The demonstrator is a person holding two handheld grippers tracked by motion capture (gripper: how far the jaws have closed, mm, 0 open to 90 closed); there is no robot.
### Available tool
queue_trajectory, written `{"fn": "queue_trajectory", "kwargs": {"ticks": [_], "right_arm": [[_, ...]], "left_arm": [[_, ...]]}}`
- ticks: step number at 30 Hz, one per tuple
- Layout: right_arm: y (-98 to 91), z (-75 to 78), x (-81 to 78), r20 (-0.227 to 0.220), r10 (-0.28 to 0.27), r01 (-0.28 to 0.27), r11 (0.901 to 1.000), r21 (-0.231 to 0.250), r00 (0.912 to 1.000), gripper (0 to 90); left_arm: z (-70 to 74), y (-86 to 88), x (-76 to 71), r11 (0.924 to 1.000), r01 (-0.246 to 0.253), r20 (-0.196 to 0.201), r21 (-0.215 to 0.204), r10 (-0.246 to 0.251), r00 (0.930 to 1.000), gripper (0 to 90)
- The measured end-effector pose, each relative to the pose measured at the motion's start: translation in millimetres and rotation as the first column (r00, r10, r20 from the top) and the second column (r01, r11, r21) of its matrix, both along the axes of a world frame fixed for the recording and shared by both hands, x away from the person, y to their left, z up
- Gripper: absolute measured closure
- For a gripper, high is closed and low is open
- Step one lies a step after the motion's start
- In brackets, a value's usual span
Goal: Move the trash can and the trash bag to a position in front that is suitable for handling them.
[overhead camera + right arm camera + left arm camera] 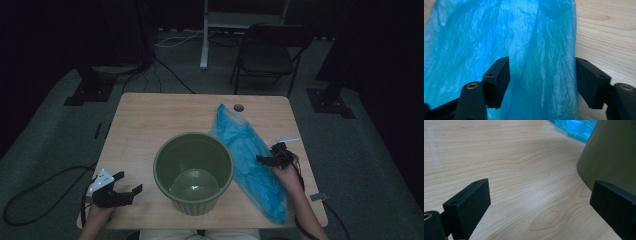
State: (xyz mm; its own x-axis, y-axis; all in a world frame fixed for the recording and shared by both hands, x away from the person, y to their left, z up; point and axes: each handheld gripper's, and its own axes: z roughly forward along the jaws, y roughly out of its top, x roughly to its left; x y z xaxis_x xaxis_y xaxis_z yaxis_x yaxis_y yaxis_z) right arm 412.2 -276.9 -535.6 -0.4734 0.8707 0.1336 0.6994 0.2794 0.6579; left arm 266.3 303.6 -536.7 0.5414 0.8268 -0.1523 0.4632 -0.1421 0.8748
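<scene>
Reaching over the crinkled blue plastic bag (250,160), the right gripper (267,159) is straddling its near edge, jaws wide and unclamped; the bag's long axis is running diagonally beside the olive-green plastic bucket (193,172).

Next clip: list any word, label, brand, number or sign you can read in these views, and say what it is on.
None: no readable text in these views.
The green pot, the blue plastic bag and the wooden table carry no print.
The white strip beyond the right tongs is too small to show any writing.
</scene>
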Motion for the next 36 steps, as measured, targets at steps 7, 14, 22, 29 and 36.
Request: {"fn": "queue_trajectory", "kwargs": {"ticks": [7, 14, 22, 29, 36], "right_arm": [[26.3, -2.3, -17.7, 0.082, 0.044, -0.038, 0.9967, -0.072, 0.9957, 67.5], [35.5, -4.8, -21.0, 0.139, -0.065, 0.057, 0.9967, 0.058, 0.9881, 90.0], [-11.8, 15.5, -39.8, 0.183, -0.254, 0.237, 0.9654, 0.109, 0.9499, 90.0], [-40.0, 2.7, -53.4, 0.113, -0.323, 0.31, 0.9437, 0.114, 0.9397, 89.7], [-48.7, -1.4, -65.7, 0.104, -0.338, 0.332, 0.9404, 0.073, 0.9353, 77.4]], "left_arm": [[0.1, -1.3, 0.0, 1.0, 0.003, 0.001, 0.002, -0.003, 1.0, 3.7], [-0.9, 3.5, 0.1, 1.0, -0.006, 0.003, -0.005, 0.006, 1.0, 3.7], [-3.7, 5.6, -0.7, 0.9999, -0.009, -0.002, -0.007, 0.009, 1.0, 3.7], [-3.1, 8.0, -2.5, 0.9997, -0.015, 0.004, -0.02, 0.015, 0.9999, 3.7], [-0.8, 11.5, -3.6, 0.9994, -0.024, 0.02, -0.027, 0.024, 0.9995, 3.7]]}}
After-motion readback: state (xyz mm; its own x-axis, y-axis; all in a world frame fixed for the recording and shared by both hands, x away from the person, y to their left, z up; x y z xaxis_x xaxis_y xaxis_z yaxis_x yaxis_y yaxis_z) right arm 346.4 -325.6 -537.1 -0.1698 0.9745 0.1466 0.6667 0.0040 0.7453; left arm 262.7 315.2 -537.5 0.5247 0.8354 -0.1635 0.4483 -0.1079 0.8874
